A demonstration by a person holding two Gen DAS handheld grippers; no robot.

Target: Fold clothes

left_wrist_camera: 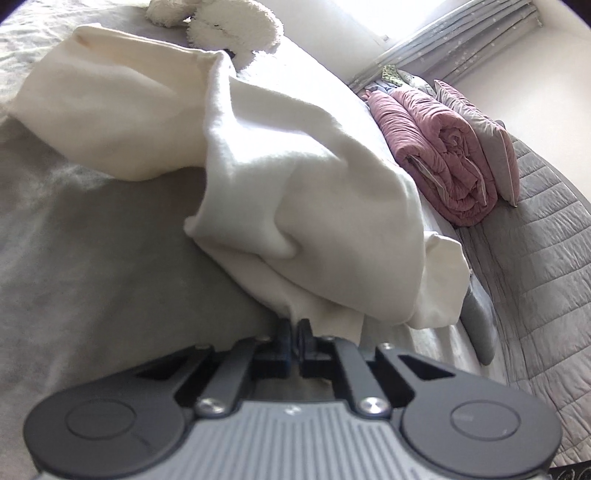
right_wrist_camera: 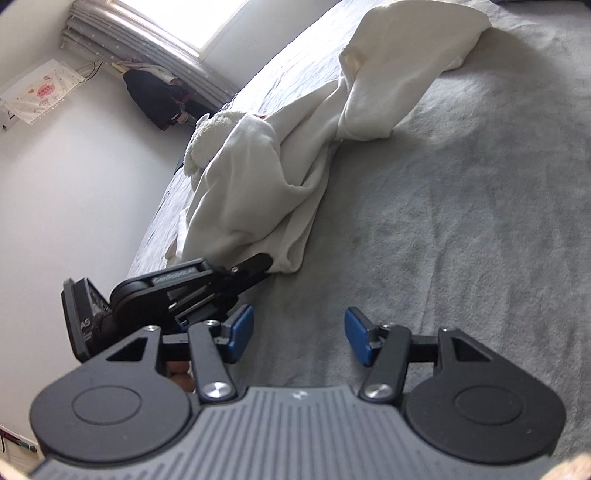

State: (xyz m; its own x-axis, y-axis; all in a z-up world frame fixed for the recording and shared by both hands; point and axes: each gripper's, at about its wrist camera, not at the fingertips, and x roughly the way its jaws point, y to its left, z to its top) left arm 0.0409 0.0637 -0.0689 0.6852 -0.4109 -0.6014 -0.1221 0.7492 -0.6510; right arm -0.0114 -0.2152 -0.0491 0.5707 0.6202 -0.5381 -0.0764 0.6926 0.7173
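Left wrist view: cream garment [left_wrist_camera: 295,177] bunched on grey bed [left_wrist_camera: 92,258], soft fleecy fabric, thick rolled folds; near edge pinched in left hand-held gripper [left_wrist_camera: 295,326], jaws closed on cloth. Fluffy white plush toy [left_wrist_camera: 229,26] behind; rolled pink quilt [left_wrist_camera: 439,147] at right

Right wrist view: same garment [right_wrist_camera: 266,184] lies crumpled, stretching toward far side of bed [right_wrist_camera: 461,221]; right hand-held gripper [right_wrist_camera: 299,332] part-open, blue pads, nothing between, apart from cloth
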